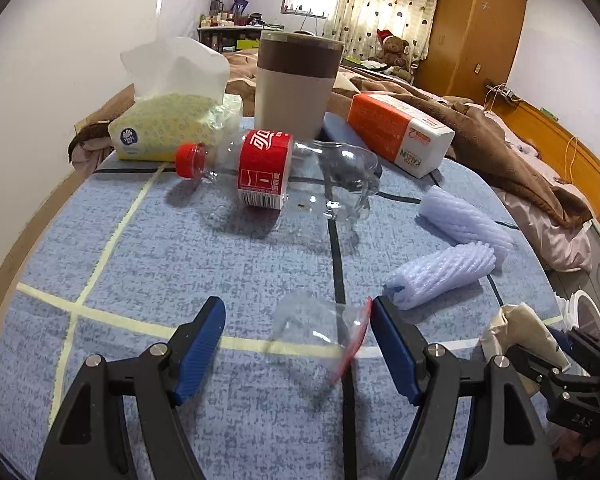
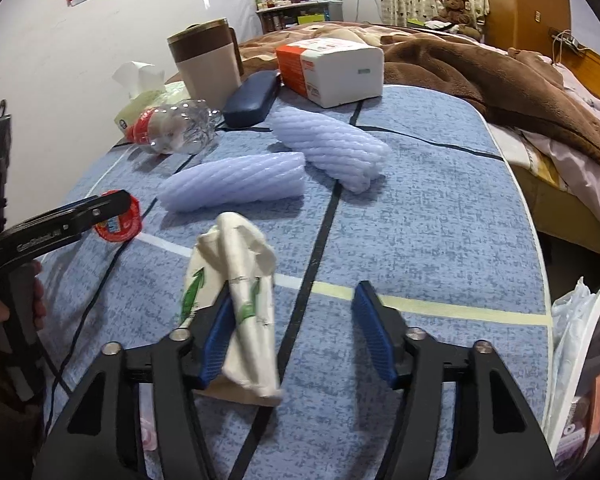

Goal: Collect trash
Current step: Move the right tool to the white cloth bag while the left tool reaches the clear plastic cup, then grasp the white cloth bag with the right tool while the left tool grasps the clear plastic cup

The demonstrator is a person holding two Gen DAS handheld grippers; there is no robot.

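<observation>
My left gripper (image 1: 298,330) is open over a small clear plastic bag with a red strip (image 1: 324,330) that lies on the blue cloth between its fingers. An empty cola bottle (image 1: 276,170) lies beyond it. Two lilac foam nets (image 1: 444,276) lie to the right. My right gripper (image 2: 292,330) is open; a crumpled white paper bag with green arrows (image 2: 240,300) lies against its left finger (image 2: 218,340). The foam nets (image 2: 236,186) and the bottle (image 2: 172,130) lie further off. The left gripper shows in the right wrist view (image 2: 112,208).
A tissue pack (image 1: 168,132), a beige and brown cup (image 1: 294,84), an orange and white box (image 1: 400,134) and a dark glasses case (image 2: 252,98) stand at the table's far side. A white bin with a liner (image 2: 580,360) stands right of the table. A bed with a brown blanket (image 2: 500,80) lies beyond.
</observation>
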